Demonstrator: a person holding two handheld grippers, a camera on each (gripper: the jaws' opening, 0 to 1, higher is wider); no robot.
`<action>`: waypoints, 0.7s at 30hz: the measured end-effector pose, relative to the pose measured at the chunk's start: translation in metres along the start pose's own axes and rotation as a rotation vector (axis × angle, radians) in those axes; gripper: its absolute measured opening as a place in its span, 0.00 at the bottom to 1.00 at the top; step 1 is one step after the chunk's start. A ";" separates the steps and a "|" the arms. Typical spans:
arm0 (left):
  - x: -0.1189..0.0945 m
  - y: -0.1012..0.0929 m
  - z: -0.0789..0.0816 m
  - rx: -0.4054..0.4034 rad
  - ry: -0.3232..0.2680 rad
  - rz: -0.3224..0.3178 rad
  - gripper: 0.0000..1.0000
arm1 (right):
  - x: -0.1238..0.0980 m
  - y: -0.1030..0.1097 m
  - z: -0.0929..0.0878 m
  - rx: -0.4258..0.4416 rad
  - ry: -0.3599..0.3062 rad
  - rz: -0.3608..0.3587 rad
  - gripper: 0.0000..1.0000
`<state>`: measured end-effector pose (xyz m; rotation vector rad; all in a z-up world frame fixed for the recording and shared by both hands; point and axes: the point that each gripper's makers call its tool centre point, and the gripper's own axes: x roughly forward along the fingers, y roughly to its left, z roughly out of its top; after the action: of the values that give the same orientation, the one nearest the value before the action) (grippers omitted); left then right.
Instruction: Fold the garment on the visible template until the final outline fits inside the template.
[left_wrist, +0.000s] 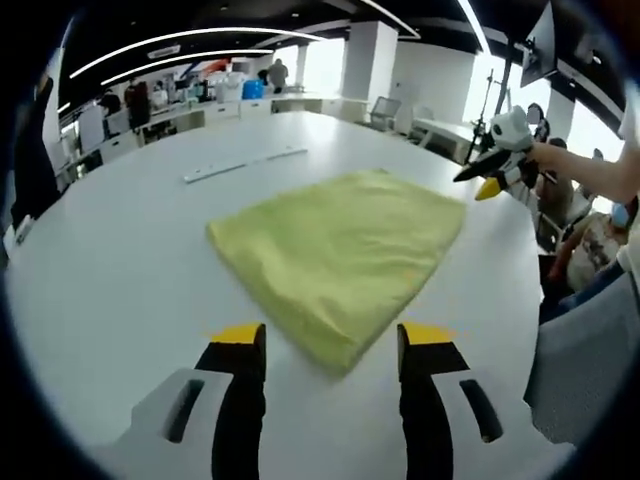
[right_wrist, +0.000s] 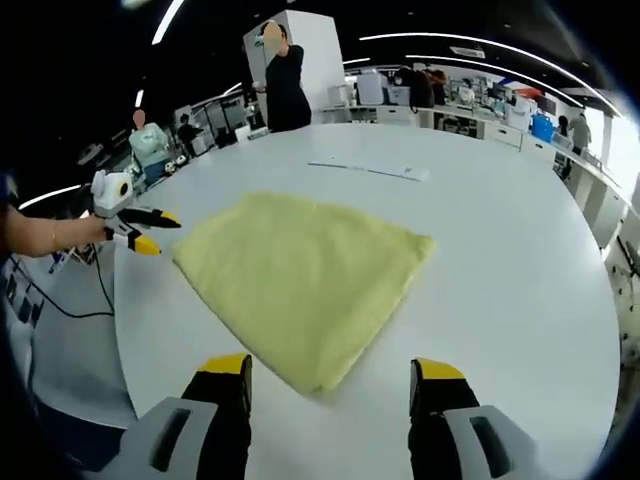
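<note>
Two grippers hover over a large white table (left_wrist: 120, 250), and both have their jaws spread wide with nothing between them. In the left gripper view, the left gripper (left_wrist: 330, 345) has the yellow garment (left_wrist: 335, 240) lying flat just ahead of its tips, one corner of the cloth pointing between the jaws. The right gripper (left_wrist: 490, 178) comes in from the right, beyond the far right corner of the garment, and a hand holds it; its jaws look parted. In the right gripper view, the right gripper's own jaws stand apart just before the near corner of the cloth. Ahead to the left, off the cloth's left corner, the left gripper is parted too. Past the garment, a thin white strip (left_wrist: 245, 165) lies on the table.
</note>
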<state>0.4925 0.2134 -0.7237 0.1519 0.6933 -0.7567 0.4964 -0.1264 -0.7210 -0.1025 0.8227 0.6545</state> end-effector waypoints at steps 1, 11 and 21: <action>0.000 0.000 -0.002 -0.008 0.007 -0.002 0.43 | 0.000 0.000 -0.002 -0.003 0.007 -0.001 0.57; 0.001 -0.001 -0.016 -0.070 0.013 0.009 0.21 | 0.003 -0.002 -0.018 -0.025 0.002 -0.007 0.33; 0.005 -0.001 -0.019 -0.094 0.026 -0.015 0.10 | 0.010 0.000 -0.025 -0.011 -0.038 0.018 0.17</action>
<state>0.4843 0.2164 -0.7417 0.0712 0.7538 -0.7358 0.4850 -0.1299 -0.7452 -0.0922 0.7844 0.6758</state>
